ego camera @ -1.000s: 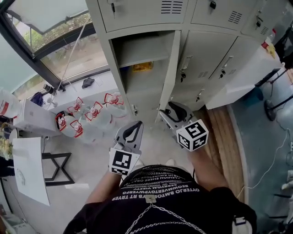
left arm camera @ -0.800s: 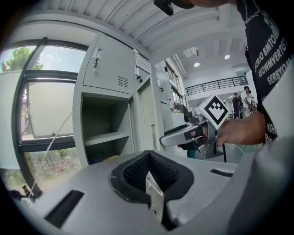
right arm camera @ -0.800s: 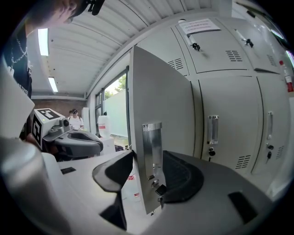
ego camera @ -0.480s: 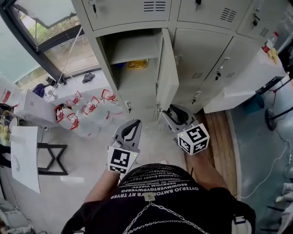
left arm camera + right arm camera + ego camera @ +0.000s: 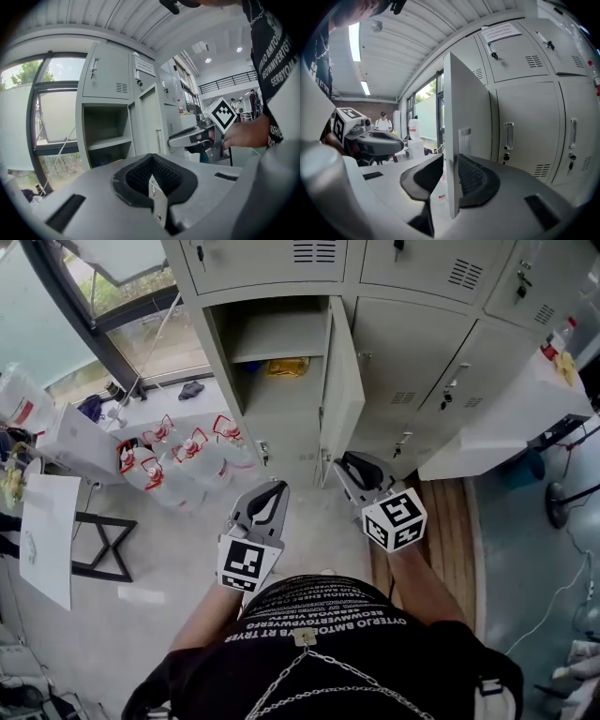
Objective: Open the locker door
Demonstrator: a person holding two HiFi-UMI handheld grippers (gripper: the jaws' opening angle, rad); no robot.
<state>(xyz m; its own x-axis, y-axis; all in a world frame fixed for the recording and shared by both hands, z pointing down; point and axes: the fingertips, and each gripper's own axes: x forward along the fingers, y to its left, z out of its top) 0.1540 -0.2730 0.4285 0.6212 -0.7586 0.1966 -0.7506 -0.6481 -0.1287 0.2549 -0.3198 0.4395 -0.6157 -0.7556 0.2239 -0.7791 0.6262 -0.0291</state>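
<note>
The grey locker door (image 5: 344,381) stands swung out from its open compartment (image 5: 281,395), which holds a shelf and a yellow item (image 5: 287,367). My right gripper (image 5: 340,465) is at the door's lower free edge. In the right gripper view the door's edge (image 5: 464,117) stands upright between the jaws of the right gripper (image 5: 450,180). The jaws have just been closing, and a slit of daylight still shows at the left pad. My left gripper (image 5: 279,487) hangs shut and empty in front of the locker, its pads (image 5: 151,180) meeting.
Closed lockers (image 5: 422,362) run to the right of the open one. Several water bottles with red handles (image 5: 178,460) and a white box (image 5: 80,442) lie on the floor at left. A white table (image 5: 511,409) stands at right. A person (image 5: 383,123) stands far off.
The locker door has swung further out, from nearly edge-on to showing its face. Both grippers have drawn back a little from the lockers.
</note>
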